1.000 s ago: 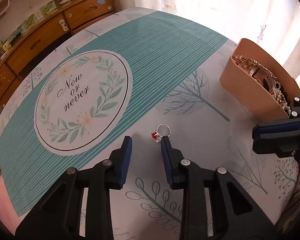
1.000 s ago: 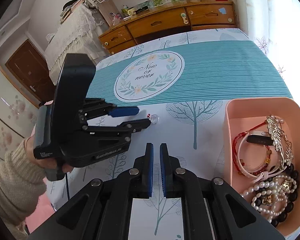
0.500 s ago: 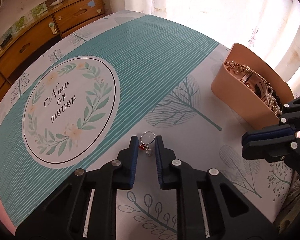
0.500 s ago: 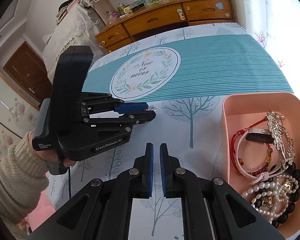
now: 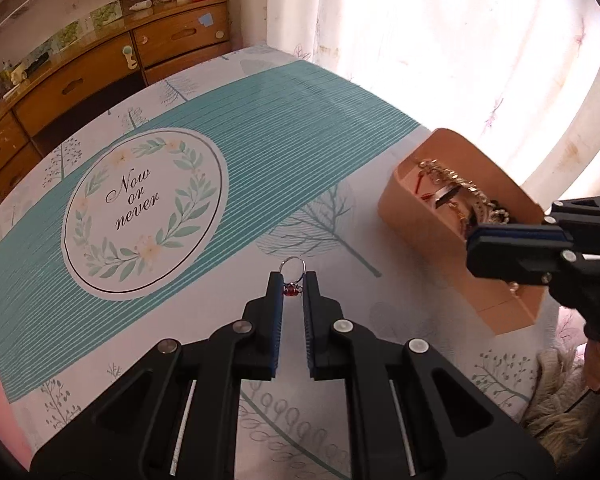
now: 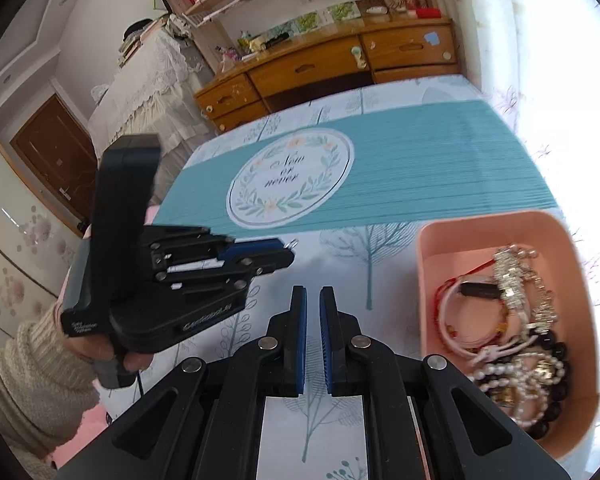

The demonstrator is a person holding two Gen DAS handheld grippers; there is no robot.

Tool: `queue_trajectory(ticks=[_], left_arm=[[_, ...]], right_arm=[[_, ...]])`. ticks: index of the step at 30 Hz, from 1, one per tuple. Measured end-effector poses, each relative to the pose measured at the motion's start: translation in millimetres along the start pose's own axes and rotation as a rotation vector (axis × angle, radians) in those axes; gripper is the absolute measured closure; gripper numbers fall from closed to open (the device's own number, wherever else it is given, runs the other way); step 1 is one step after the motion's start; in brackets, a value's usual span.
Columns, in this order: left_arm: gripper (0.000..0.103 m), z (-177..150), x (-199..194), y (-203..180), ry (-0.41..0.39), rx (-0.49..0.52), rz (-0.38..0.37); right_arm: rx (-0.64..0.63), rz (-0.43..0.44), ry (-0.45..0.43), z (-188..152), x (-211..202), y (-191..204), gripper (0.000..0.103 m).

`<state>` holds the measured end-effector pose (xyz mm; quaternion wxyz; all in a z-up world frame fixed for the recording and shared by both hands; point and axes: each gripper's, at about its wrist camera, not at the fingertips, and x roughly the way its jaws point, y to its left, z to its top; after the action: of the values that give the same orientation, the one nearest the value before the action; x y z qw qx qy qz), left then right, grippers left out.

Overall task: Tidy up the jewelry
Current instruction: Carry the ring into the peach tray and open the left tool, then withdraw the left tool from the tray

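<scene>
The left gripper (image 5: 292,286) has its fingers (image 5: 275,292) closed on a small ring (image 5: 292,280). The red stone of the ring sits between the two finger tips, and the silver loop stands out in front of them. Whether the ring touches the counter (image 5: 340,120) under it, I cannot tell. Ahead and to the left of these fingers, the cloth on the counter shows a round wreath print (image 5: 142,212) on a teal striped band.

The right gripper (image 6: 313,300) holds nothing; its fingers (image 6: 299,328) are nearly together, with only a narrow gap between them. To the right of them stands a pink box (image 6: 424,264) that contains bracelets and pearl strings (image 6: 516,344). The left gripper is to the left of the right fingers, a little ahead.
</scene>
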<state>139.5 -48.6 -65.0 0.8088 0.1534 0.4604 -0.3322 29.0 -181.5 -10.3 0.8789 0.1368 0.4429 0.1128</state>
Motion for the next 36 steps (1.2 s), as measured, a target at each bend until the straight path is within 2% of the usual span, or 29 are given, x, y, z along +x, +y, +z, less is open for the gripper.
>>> queue_trajectory(ticks=[5,15,18,26,28,30,32,36], left_arm=[[0.096,11,-32,-40,-0.044,-0.009,-0.029],[0.096,35,-56,-109,-0.028,-0.130,-0.122],[0.096,32,-49,-128,-0.007,-0.138,-0.122],[0.095,23,-36,-163,0.018,-0.133,-0.059],[0.086,21,-34,-167,0.031,-0.132,-0.035],[0.057,19,-35,-165,0.030,-0.146,-0.025],[0.051,16,-40,-163,0.010,-0.173,0.002],[0.049,10,-52,-156,-0.009,-0.205,0.020]], right_arm=[[0.014,-0.066,-0.074,-2,-46,-18,0.096],[0.090,-0.206,-0.116,-23,-119,-66,0.096],[0.111,-0.217,-0.117,-32,-131,-77,0.096],[0.122,-0.218,-0.095,-53,-141,-86,0.096],[0.118,-0.214,-0.092,-57,-143,-87,0.096],[0.116,-0.211,-0.089,-57,-137,-82,0.095],[0.116,-0.207,-0.090,-59,-139,-81,0.089],[0.110,-0.208,-0.111,-63,-146,-77,0.081]])
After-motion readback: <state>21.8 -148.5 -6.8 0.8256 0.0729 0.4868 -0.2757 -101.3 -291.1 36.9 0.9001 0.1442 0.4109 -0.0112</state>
